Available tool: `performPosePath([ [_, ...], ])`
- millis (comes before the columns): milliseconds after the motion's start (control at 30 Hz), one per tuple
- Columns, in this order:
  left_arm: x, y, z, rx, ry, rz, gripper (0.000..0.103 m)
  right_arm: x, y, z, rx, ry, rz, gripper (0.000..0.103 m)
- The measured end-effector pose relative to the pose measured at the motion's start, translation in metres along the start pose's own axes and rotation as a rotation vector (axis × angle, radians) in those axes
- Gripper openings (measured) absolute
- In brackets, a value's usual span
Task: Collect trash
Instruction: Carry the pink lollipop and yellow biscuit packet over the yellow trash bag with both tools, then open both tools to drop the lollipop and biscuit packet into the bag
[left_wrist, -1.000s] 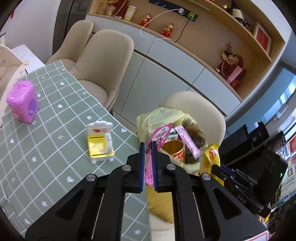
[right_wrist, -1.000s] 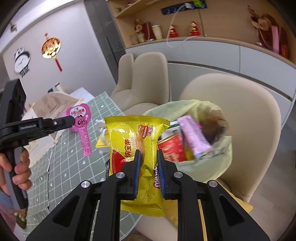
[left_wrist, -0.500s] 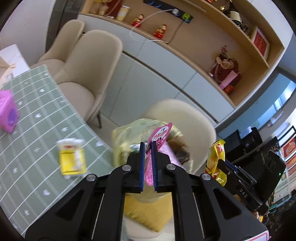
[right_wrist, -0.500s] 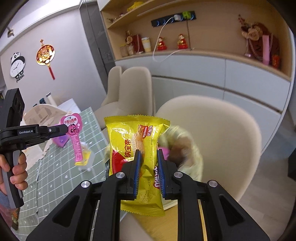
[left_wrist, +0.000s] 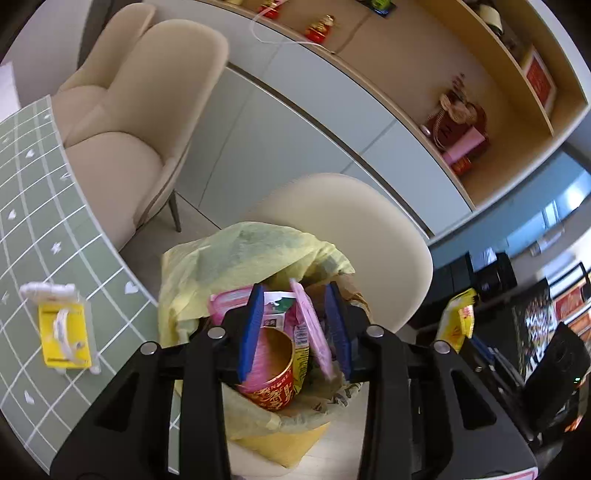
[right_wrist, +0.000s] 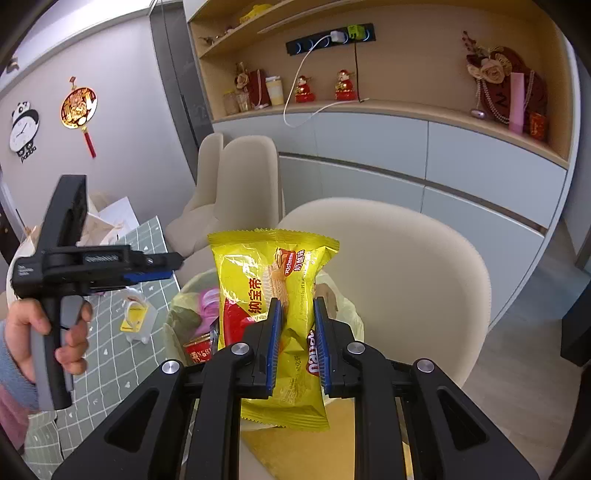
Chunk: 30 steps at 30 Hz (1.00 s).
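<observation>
A yellow-lined trash bin (left_wrist: 236, 258) stands on a cream chair, filled with a red can (left_wrist: 273, 369) and several wrappers. My left gripper (left_wrist: 295, 332) is open right above the bin; the pink wrapper (left_wrist: 312, 328) drops loose between its jaws. My right gripper (right_wrist: 297, 343) is shut on a yellow snack bag (right_wrist: 273, 280), held upright just right of and above the bin (right_wrist: 177, 314). The left gripper also shows in the right wrist view (right_wrist: 162, 266).
A yellow and white package (left_wrist: 62, 332) lies on the green checked table (left_wrist: 22, 236) left of the bin. Cream chairs (left_wrist: 147, 92) stand behind the table. Cabinets and shelves line the far wall.
My left gripper moved right from the table to above the bin and opened, letting go of the pink wrapper. My right gripper kept the yellow bag and rose slightly.
</observation>
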<state>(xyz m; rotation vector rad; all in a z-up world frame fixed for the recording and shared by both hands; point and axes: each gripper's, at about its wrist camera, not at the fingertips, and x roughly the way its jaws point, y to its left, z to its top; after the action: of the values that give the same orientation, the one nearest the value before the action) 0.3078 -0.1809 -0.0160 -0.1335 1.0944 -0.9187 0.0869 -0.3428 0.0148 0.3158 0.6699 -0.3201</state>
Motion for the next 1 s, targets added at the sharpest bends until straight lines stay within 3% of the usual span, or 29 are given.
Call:
performPosePath([
  [300, -0.041, -0.005, -0.034, 0.146, -0.095, 0.305, 0.034, 0.052, 0.018, 0.002, -0.043, 0.072, 0.064, 0.018],
  [500, -0.053, 0.009, -0.057, 0.097, -0.084, 0.370, 0.034, 0.104, 0.060, 0.005, -0.121, 0.131, 0.134, 0.018],
  [700, -0.065, 0.015, -0.067, 0.069, -0.094, 0.400, 0.034, 0.153, 0.082, -0.022, -0.294, 0.257, 0.053, 0.018],
  [1000, -0.071, 0.015, -0.075, 0.053, -0.092, 0.413, 0.034, 0.158, 0.062, -0.023, -0.217, 0.283, 0.081, 0.018],
])
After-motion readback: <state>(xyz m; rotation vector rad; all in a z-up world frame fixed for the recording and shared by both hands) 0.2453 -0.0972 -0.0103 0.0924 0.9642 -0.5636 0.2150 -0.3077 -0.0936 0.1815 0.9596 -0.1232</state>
